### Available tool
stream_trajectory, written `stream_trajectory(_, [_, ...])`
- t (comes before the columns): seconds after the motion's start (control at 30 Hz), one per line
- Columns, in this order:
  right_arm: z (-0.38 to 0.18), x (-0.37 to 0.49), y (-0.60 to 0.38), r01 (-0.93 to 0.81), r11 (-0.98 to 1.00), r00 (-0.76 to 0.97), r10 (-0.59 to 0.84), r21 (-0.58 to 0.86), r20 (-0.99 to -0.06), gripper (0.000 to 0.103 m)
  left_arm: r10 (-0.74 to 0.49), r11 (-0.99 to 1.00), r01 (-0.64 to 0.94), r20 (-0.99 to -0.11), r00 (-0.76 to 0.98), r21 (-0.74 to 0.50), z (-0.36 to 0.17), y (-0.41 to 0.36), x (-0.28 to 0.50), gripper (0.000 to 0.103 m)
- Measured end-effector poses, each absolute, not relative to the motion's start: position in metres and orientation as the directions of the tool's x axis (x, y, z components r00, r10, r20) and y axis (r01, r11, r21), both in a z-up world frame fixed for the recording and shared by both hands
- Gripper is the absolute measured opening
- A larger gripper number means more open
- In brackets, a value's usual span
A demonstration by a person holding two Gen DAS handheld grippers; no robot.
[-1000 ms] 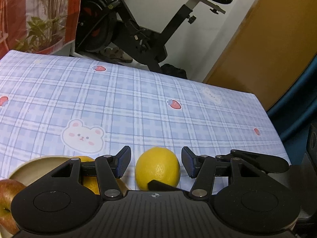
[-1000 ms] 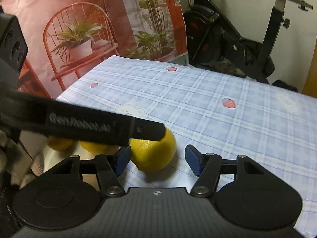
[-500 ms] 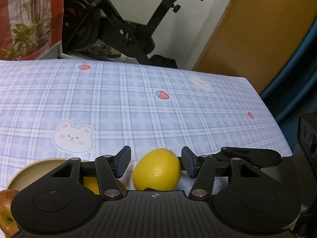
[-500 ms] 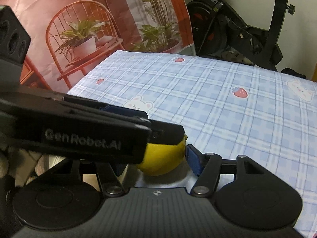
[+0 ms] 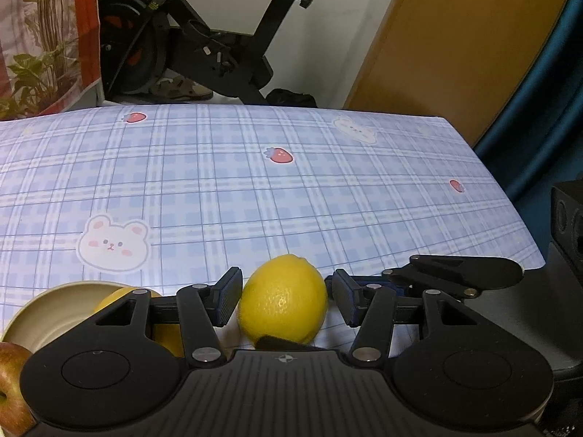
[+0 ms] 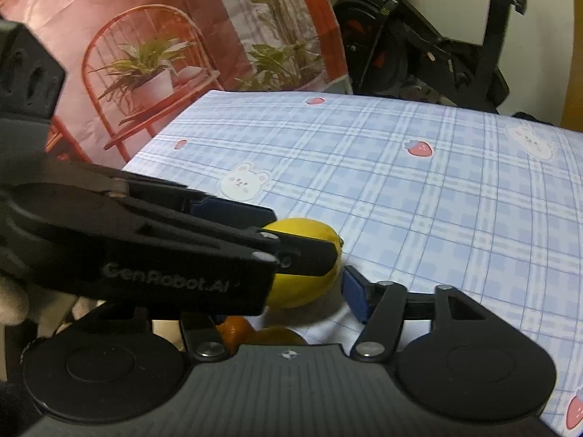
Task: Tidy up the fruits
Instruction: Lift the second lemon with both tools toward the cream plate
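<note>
The left gripper (image 5: 284, 296) points steeply down, its fingers (image 5: 227, 296) just having been closing, both pads pressed to a lemon (image 5: 284, 300). The right gripper (image 6: 291, 293) reaches in from the right, tilted down, its jaws just having been opening around the same fruit

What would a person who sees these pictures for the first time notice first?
Most striking is the bright yellow lemon on the blue checked tablecloth, sitting between the fingers of the left gripper, whose jaws have just been closing around it. To its left, a beige bowl holds more yellow fruit, with a red apple at the picture's edge. A black exercise bike stands behind the table.
</note>
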State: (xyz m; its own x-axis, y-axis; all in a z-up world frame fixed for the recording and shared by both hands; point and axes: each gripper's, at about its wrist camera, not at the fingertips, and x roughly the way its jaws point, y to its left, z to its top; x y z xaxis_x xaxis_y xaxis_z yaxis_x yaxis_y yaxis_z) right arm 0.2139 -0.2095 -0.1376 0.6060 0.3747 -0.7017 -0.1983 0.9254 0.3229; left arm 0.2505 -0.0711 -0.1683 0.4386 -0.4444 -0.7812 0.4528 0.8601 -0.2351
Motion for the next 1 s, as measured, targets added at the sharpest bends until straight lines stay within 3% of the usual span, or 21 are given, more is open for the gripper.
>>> stream_trajectory(0.27, [-0.143, 0.214, -0.202, -0.124, 0.935, 0.633, 0.332, 0.332, -0.7, 0.064, -0.452, 0.855, 0.462, -0.778, 0.436, -0.238, -0.167, -0.069, 0.243, 0.054])
stream_trajectory(1.0, [-0.113, 0.179, -0.187, -0.164, 0.95, 0.698, 0.303, 0.267, -0.649, 0.064, -0.48, 0.855, 0.448, -0.725, 0.493, -0.261, -0.137, -0.047, 0.204, 0.056])
